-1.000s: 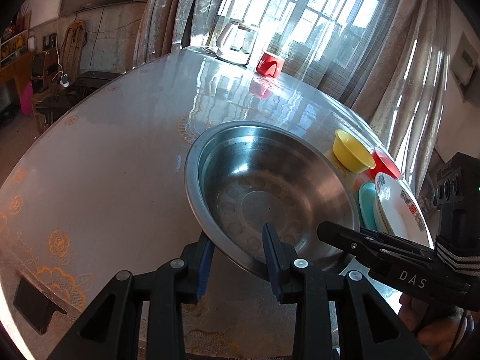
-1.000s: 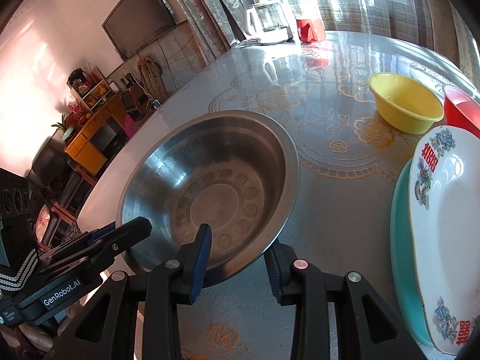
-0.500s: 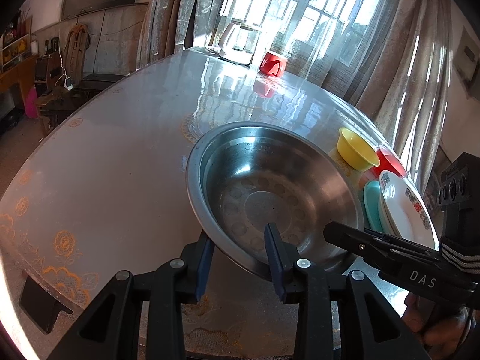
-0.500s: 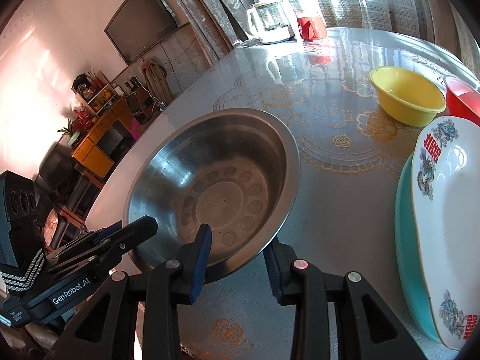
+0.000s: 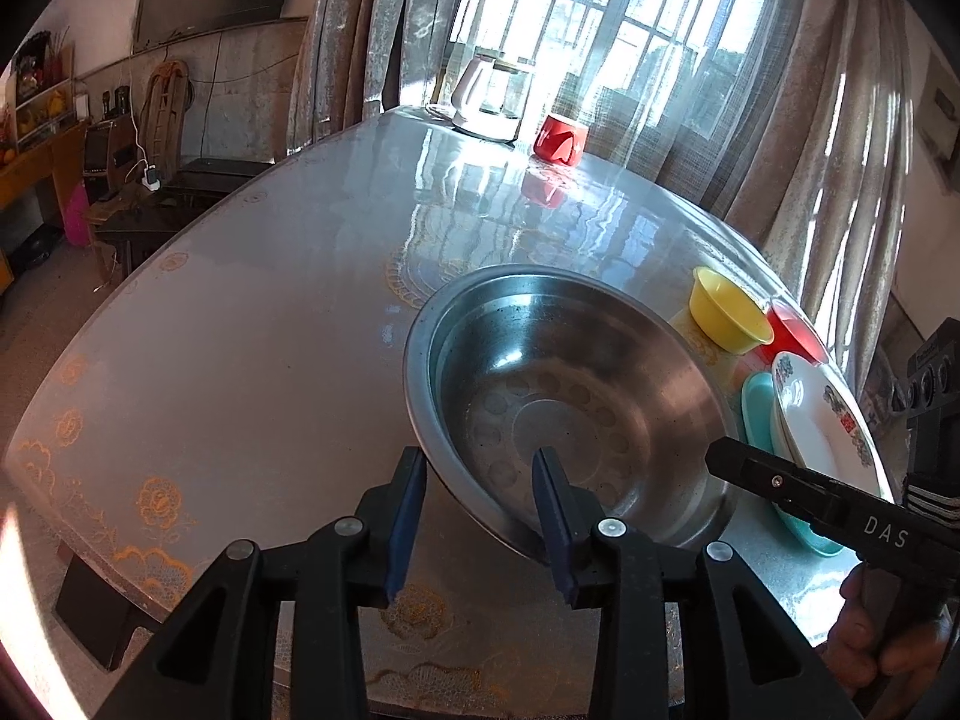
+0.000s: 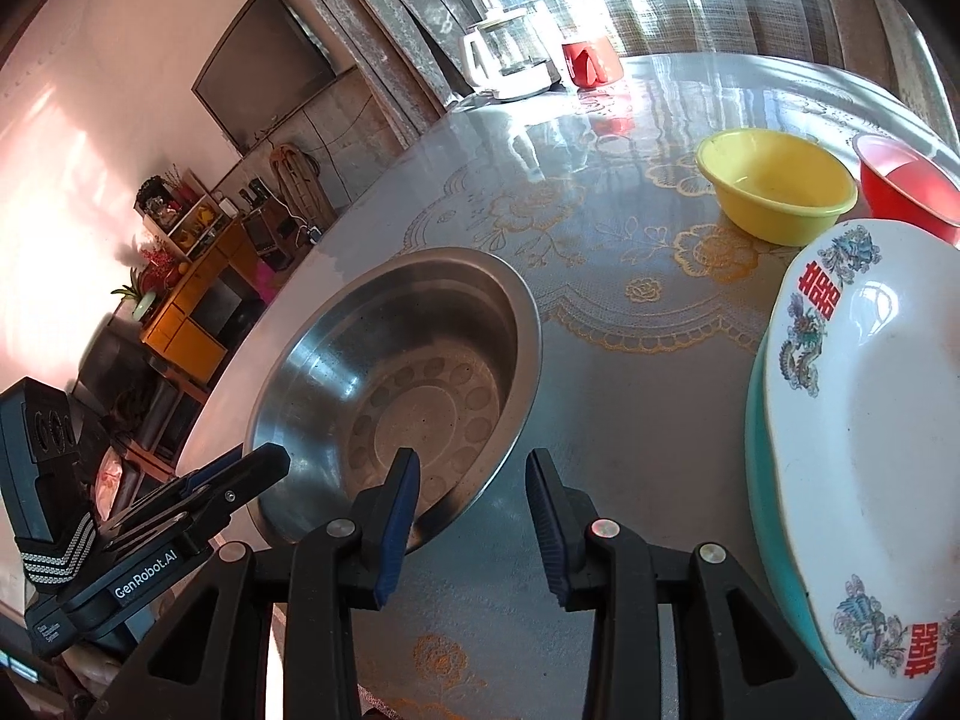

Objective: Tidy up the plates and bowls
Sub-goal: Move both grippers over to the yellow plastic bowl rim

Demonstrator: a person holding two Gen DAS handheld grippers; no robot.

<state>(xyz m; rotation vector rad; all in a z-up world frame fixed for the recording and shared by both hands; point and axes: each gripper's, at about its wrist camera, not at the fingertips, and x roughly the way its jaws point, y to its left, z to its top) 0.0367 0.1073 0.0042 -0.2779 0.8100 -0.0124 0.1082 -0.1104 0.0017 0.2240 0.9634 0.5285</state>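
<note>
Straddling the steel bowl's [image 5: 576, 402] rim at the table's [image 5: 252, 324] near edge, your left gripper [image 5: 480, 510] and right gripper [image 6: 471, 516] have just been opening, pads off it.

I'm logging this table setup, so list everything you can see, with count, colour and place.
steel bowl: one, silver, table's near edge
yellow bowl: one, beyond the plates
red bowl: one, beside the yellow bowl
white plate: one, patterned, on the teal plate
teal plate: one, underneath
kettle: one, white, far edge
red cup: one, by the kettle
table: one, round, glossy
left hand-held gripper: open, astride the steel bowl's rim
right hand-held gripper: open, astride the rim
</note>
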